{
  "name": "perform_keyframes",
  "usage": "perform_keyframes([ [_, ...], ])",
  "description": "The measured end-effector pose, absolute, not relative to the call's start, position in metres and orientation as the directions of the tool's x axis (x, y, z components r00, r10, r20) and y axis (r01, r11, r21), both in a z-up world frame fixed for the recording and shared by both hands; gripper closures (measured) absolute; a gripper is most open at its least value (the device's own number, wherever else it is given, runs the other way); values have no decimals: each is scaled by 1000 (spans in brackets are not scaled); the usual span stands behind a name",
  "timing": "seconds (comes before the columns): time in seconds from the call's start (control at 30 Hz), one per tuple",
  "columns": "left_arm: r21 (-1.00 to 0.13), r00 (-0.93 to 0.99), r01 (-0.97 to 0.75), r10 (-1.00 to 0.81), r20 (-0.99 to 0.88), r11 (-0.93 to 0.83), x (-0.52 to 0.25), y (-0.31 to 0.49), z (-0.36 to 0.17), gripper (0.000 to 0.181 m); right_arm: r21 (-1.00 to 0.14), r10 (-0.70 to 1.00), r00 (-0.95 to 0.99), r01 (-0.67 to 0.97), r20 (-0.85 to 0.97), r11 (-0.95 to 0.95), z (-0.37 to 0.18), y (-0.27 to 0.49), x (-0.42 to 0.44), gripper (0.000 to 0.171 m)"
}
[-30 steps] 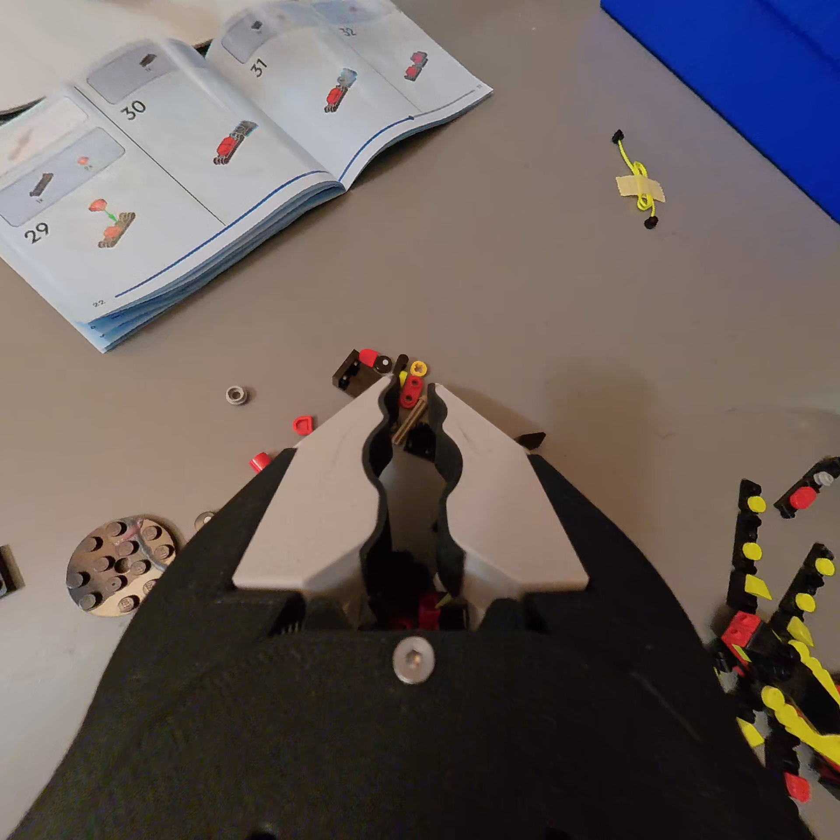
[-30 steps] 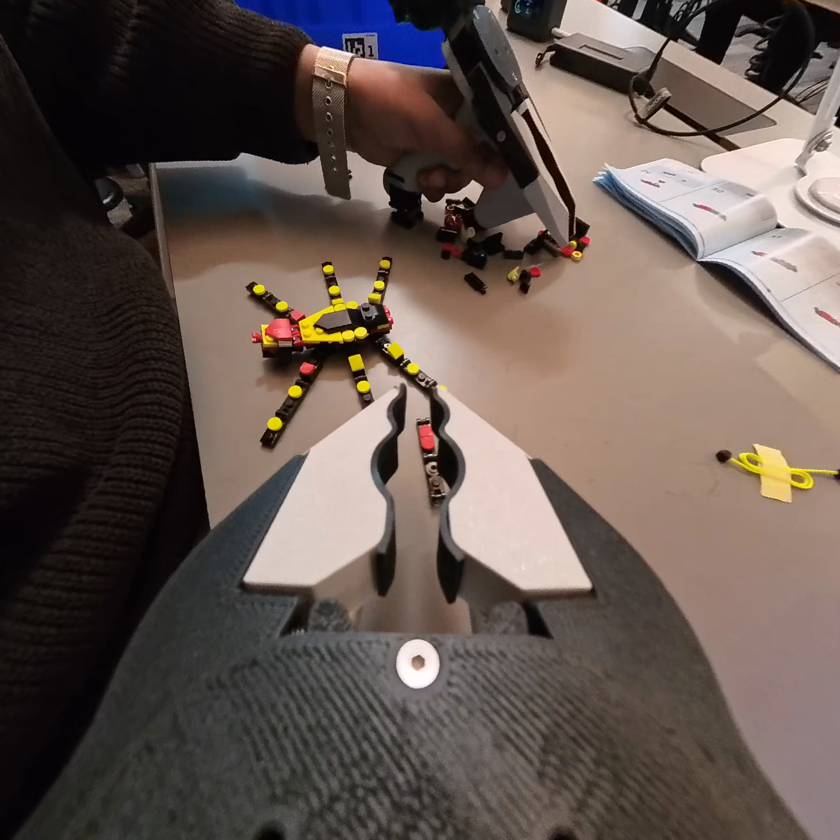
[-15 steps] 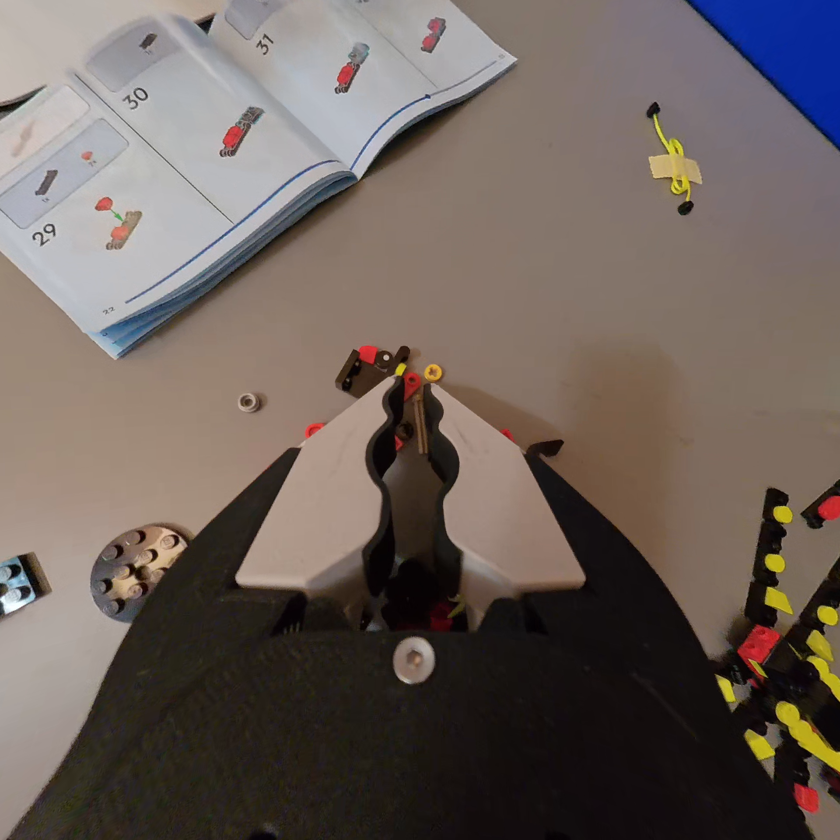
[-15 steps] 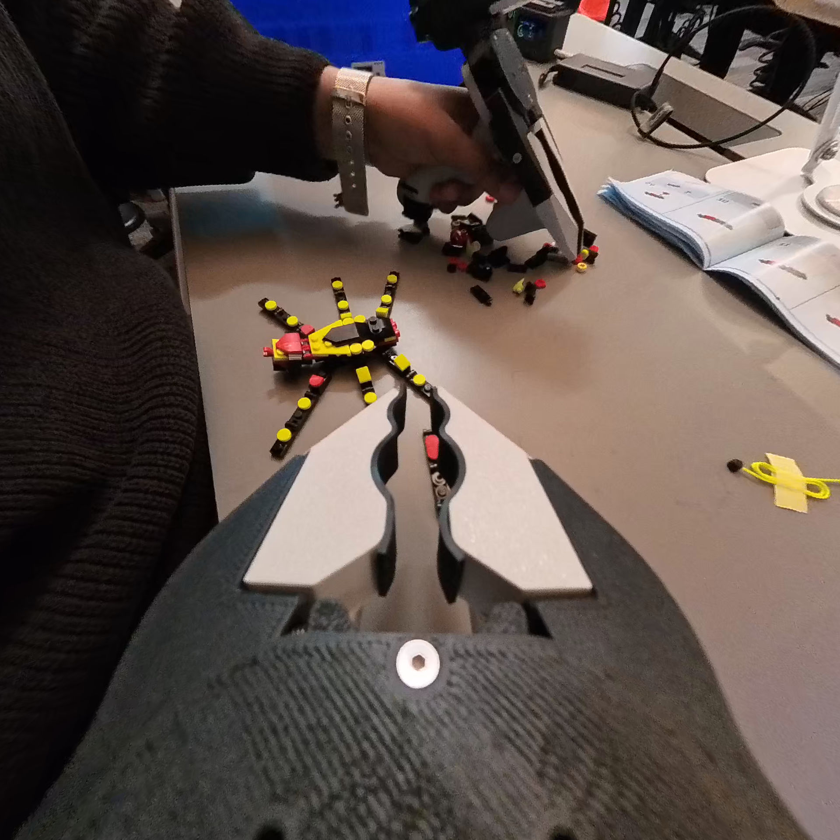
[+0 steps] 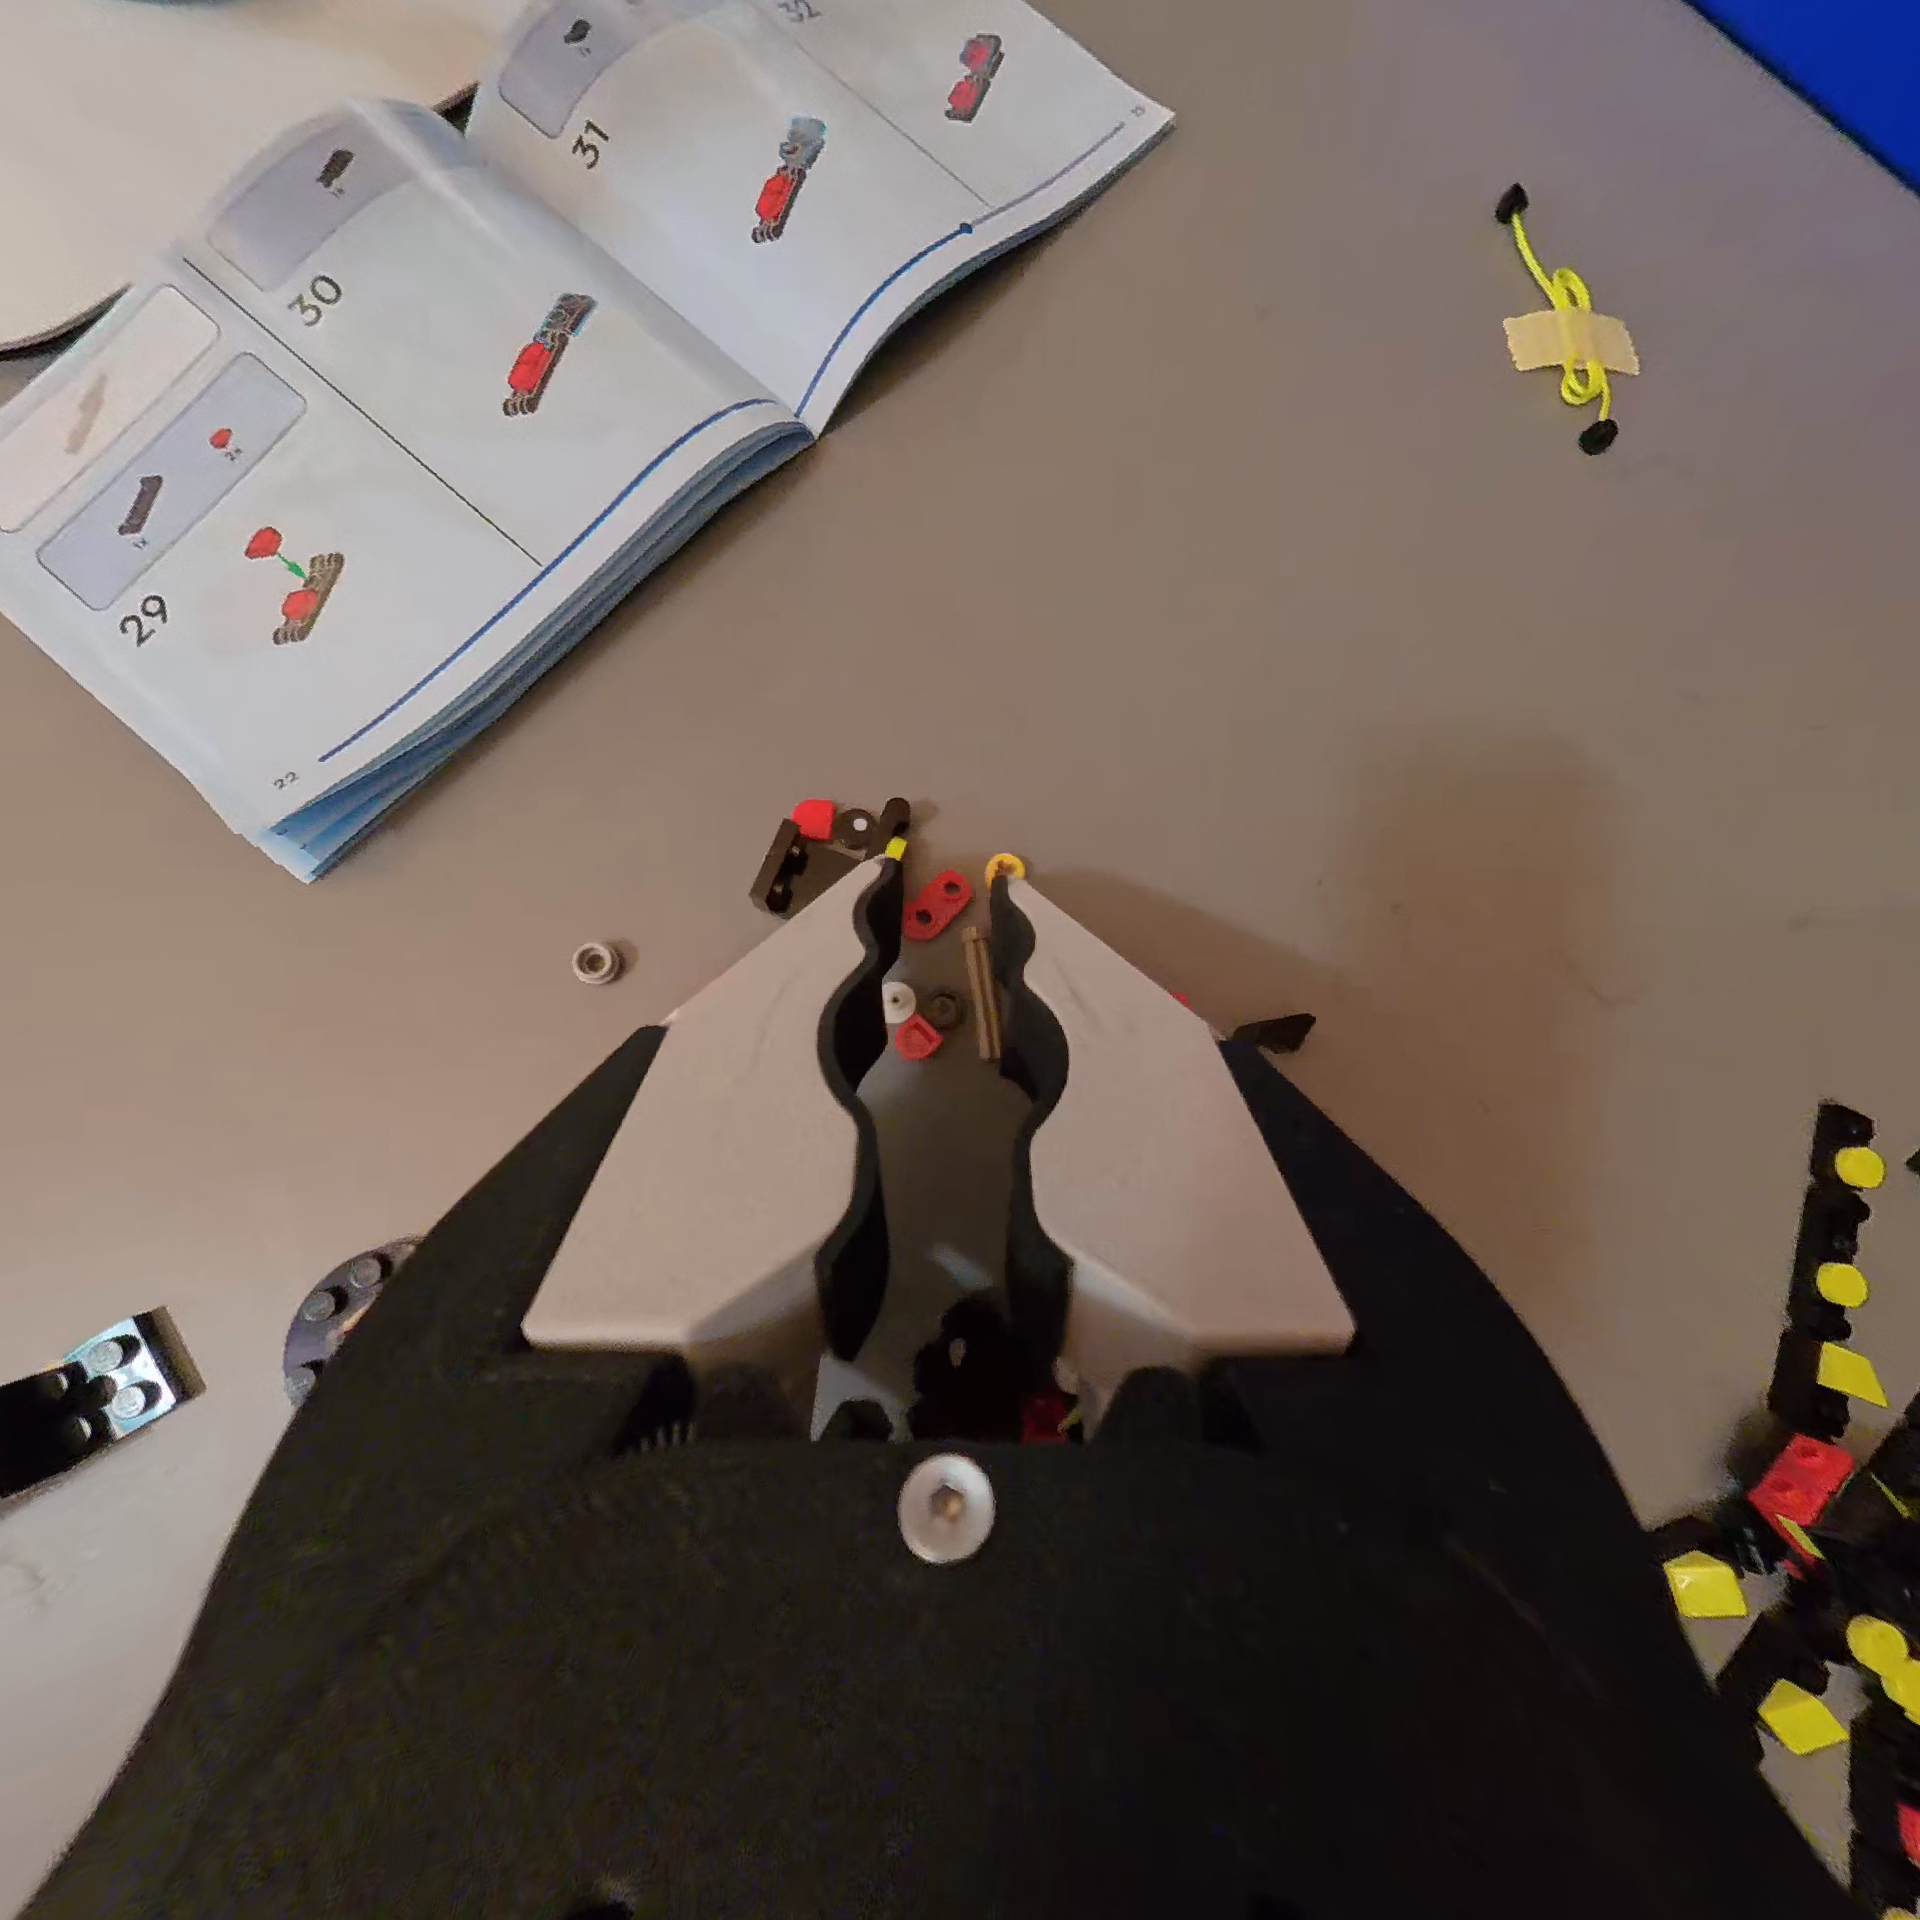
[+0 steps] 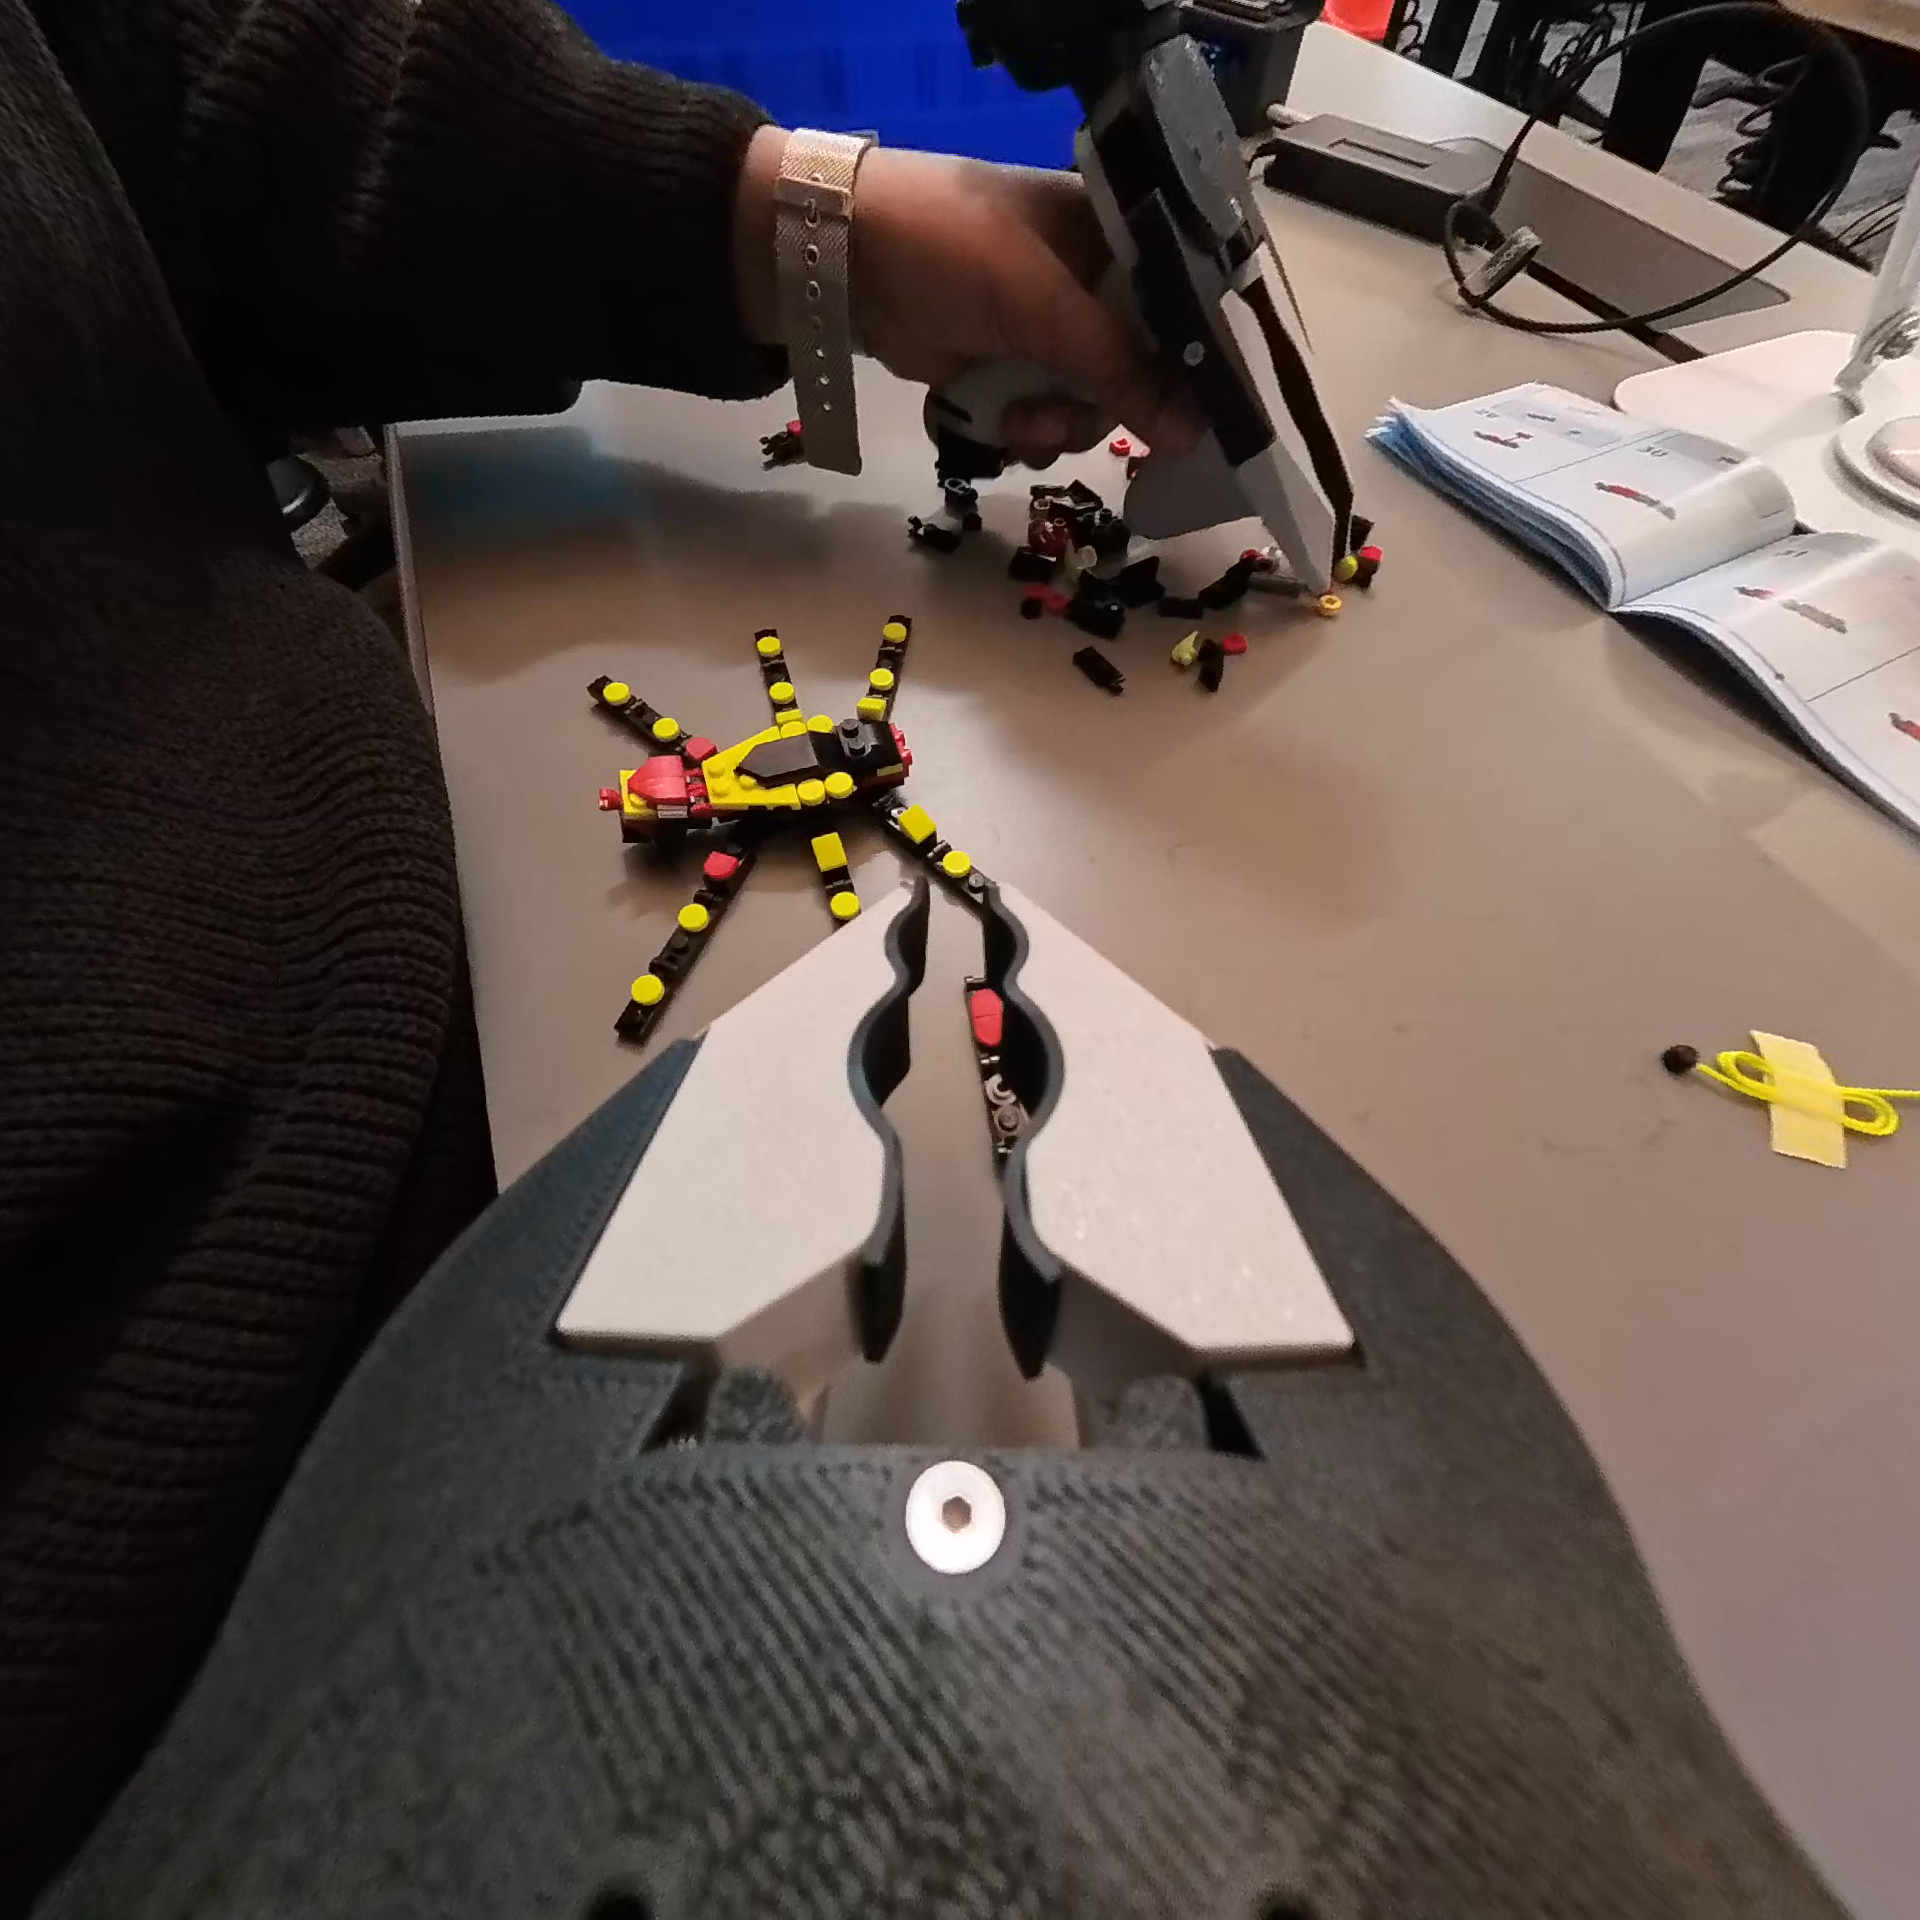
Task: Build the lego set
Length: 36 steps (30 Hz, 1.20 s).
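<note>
The grey table (image 5: 1195, 623) carried an open instruction booklet (image 5: 468, 416) and scattered loose pieces (image 6: 1122, 582). A spider-like model (image 6: 769, 779) and a taped yellow cord (image 5: 1564, 327) lay there too.

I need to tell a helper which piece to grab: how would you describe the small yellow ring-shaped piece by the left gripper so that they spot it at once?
Start at the open instruction booklet and come down to the scatter of small loose pieces at the tips of the left gripper. The yellow ring lies at the right finger's tip. It is the only yellow round piece with a hole there; its neighbours are red or black.
</note>
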State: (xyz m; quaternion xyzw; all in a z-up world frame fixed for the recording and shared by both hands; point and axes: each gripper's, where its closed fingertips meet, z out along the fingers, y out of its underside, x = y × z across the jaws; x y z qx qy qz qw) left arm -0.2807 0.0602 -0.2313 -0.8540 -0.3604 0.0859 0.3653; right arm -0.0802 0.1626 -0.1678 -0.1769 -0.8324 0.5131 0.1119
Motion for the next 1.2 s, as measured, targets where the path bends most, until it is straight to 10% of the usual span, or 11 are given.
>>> perform_keyframes([
  [1.2,-568,964,245,259,59,-786,-277,56,-234,169,-891,420,-908,191,-1,413,-171,166,-84,163],
])
